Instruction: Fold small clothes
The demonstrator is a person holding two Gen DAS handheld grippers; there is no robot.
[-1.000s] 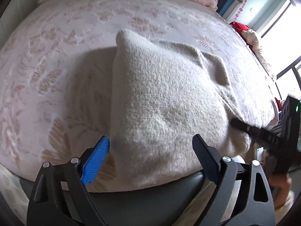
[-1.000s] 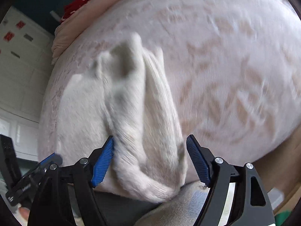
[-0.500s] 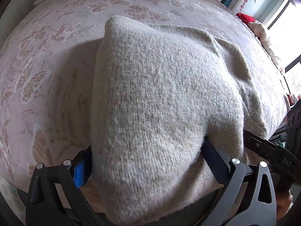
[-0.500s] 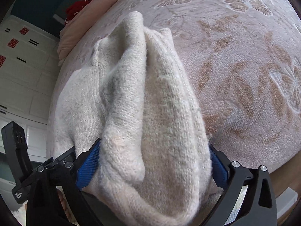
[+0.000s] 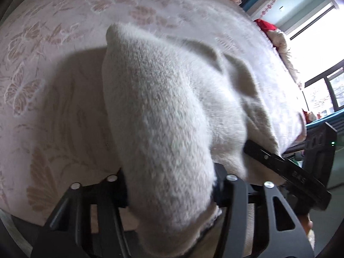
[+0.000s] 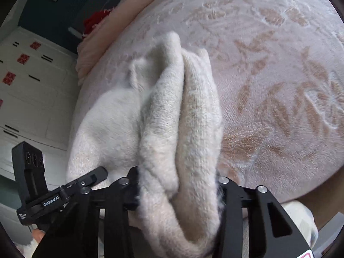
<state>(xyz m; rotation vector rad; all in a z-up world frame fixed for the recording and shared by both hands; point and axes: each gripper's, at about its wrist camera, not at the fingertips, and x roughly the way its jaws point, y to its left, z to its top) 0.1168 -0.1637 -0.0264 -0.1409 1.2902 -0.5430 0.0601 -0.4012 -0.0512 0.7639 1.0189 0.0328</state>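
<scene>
While closing, both grippers (image 5: pixel 171 190) (image 6: pixel 177 190) pinch sweater (image 5: pixel 163 111)

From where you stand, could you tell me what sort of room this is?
Most likely a bedroom: the knit garment lies on a bed with a pink butterfly-patterned bedspread, white wardrobe doors stand on one side and a bright window on the other.
</scene>
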